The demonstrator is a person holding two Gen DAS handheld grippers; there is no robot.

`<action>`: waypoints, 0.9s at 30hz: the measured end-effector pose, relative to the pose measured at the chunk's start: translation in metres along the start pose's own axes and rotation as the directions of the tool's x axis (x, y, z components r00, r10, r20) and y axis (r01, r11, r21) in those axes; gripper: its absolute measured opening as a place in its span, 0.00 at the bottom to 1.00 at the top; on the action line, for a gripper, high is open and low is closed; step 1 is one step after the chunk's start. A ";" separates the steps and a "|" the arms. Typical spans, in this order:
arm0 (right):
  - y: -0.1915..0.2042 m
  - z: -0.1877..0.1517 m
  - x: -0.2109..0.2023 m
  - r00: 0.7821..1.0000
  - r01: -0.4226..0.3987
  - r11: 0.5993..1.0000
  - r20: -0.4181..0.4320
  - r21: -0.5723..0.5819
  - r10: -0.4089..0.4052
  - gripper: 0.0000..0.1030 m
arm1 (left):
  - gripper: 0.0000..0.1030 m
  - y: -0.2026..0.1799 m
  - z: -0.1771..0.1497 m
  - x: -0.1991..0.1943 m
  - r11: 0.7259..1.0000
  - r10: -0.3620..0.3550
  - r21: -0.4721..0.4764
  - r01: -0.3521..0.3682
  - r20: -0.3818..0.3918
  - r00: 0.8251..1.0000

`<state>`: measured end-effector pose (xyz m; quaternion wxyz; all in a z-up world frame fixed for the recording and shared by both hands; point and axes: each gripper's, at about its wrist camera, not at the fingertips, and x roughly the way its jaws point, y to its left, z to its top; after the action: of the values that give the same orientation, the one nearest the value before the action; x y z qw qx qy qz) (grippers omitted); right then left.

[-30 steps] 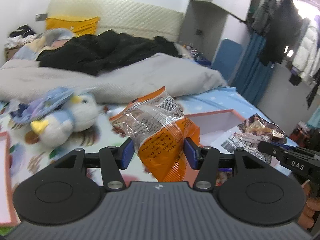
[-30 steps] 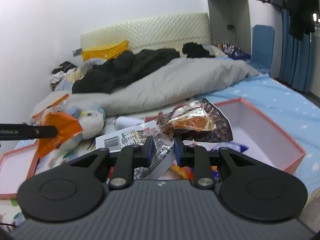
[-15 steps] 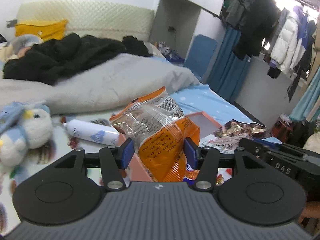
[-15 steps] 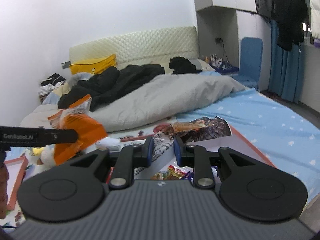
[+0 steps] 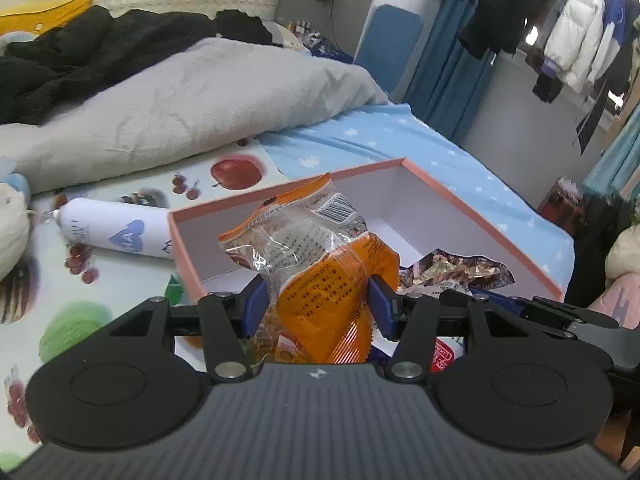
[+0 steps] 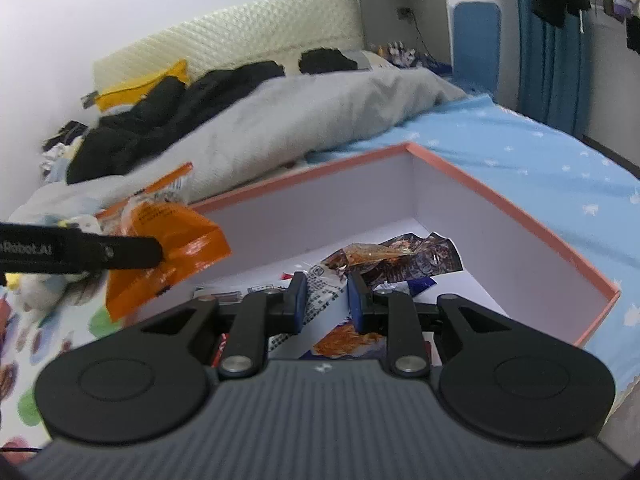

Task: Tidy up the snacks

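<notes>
Snacks are over the pink box (image 5: 476, 216) on the bed: left hand-held gripper (image 5: 318, 306) clamped on the orange packet (image 5: 332, 280), right hand-held gripper (image 6: 326, 296) clamped on the dark foil packet (image 6: 400, 256). Best lowered inside the walls before release, apart.

The left tongs (image 6: 158, 250) read "Robot.AI".

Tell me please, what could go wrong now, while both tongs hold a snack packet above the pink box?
1. The left tongs pinch the orange packet low, so its top may flop outside the pink box on release.
2. The right tongs carry the dark foil packet close beside it; the tongs may collide over the box.
3. The white tube lies against the box's outer wall; a nudge might roll it.
</notes>
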<state>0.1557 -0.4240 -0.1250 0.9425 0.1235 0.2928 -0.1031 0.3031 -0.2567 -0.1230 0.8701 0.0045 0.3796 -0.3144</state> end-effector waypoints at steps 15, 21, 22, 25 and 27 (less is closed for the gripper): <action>0.002 -0.004 0.006 0.999 -0.021 0.998 -0.037 0.053 0.023 0.55 | 0.81 0.016 0.000 -0.011 0.999 0.017 -0.038 -0.016 0.004 1.000; 0.018 0.016 -0.038 0.998 -0.036 0.999 0.045 0.008 0.035 0.55 | 0.81 0.005 0.010 -0.072 0.999 0.037 -0.022 -0.036 0.084 0.996; 0.021 0.019 -0.047 0.998 -0.038 0.999 0.059 0.004 0.037 0.55 | 0.81 0.004 0.011 -0.084 0.999 0.041 -0.027 -0.039 0.101 0.994; 0.029 0.025 -0.073 0.995 -0.045 0.999 0.094 0.000 0.044 0.54 | 0.81 0.002 0.014 -0.117 0.998 0.049 -0.036 -0.045 0.143 0.989; 0.033 0.029 -0.085 0.993 -0.048 0.999 0.108 0.003 0.047 0.55 | 0.81 0.000 0.015 -0.139 0.999 0.050 -0.028 -0.046 0.167 0.985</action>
<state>0.1115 -0.3912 -0.0475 0.9588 0.1273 0.2383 -0.0881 0.2418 -0.1850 -0.0204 0.9063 -0.0233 0.3084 -0.2879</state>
